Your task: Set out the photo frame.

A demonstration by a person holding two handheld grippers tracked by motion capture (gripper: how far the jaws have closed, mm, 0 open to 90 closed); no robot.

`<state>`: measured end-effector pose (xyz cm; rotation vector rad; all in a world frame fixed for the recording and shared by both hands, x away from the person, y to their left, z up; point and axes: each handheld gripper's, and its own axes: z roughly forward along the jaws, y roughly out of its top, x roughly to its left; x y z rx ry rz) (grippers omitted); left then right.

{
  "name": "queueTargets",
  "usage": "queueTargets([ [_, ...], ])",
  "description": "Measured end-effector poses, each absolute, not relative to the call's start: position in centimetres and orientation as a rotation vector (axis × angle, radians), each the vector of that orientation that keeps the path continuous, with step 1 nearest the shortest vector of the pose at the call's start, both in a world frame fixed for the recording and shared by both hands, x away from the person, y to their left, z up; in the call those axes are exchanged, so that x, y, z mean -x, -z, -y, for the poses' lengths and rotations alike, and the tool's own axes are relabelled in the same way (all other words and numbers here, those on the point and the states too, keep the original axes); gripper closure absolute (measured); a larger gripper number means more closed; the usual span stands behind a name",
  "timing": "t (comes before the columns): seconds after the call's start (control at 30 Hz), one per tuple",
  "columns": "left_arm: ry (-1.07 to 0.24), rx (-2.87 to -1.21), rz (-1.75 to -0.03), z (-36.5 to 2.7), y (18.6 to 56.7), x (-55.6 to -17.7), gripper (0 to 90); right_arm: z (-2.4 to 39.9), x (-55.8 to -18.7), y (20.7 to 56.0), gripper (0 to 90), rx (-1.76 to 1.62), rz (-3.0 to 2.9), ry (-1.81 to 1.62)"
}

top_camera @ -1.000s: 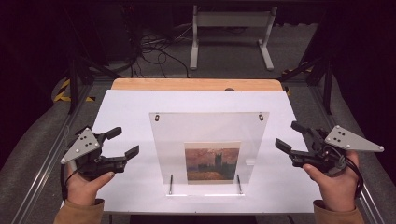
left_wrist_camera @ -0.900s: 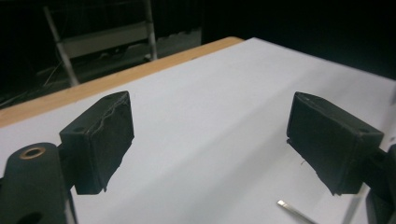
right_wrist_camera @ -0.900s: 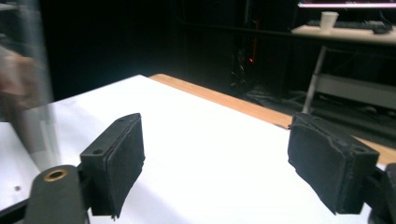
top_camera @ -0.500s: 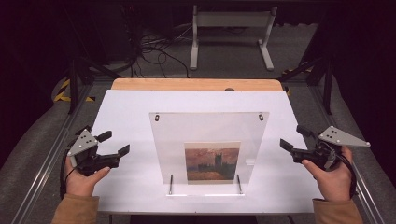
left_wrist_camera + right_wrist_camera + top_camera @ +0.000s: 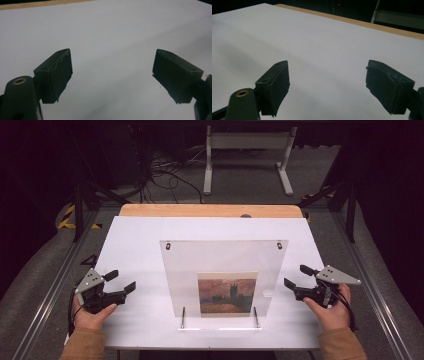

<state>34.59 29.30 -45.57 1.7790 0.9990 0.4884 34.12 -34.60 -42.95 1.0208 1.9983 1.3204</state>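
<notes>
A clear acrylic picture frame [image 5: 222, 270] stands upright near the front middle of the white table [image 5: 135, 240]. A small reddish painting [image 5: 227, 293] of a building sits in its lower half, and two screws hold its top corners. My left gripper [image 5: 121, 281] is open at the left, well apart from the frame. In the left gripper view its jaws stand wide over bare white surface [image 5: 112, 37], the left gripper [image 5: 112, 75] holding nothing. At the right my right gripper [image 5: 298, 276] is open too, a short way from the frame's right edge. The right gripper [image 5: 327, 82] has nothing between its jaws.
A wooden strip [image 5: 210, 210] edges the table's far side. Behind it stand a white metal stand [image 5: 247, 155] and loose cables [image 5: 165, 175] on the floor. Metal rails [image 5: 55, 285] run along both sides of the table.
Both hands have drawn back toward the table's front edge and slightly outward. The grippers stay open and the frame has not moved.
</notes>
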Motion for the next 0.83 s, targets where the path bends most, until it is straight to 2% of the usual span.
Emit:
queueTargets([
  [0.33, -0.466, -1.898, -1.003, -28.3, 46.7, -34.4, 16.7, 34.0, -34.1, 45.0, 16.4, -1.087, -2.037, -1.249],
  [0.83, -0.475, -1.916, -1.027, -28.1, 46.7, -34.5, 16.5, 33.7, -34.1, 45.2, 15.3, -1.085, -2.052, -1.204],
])
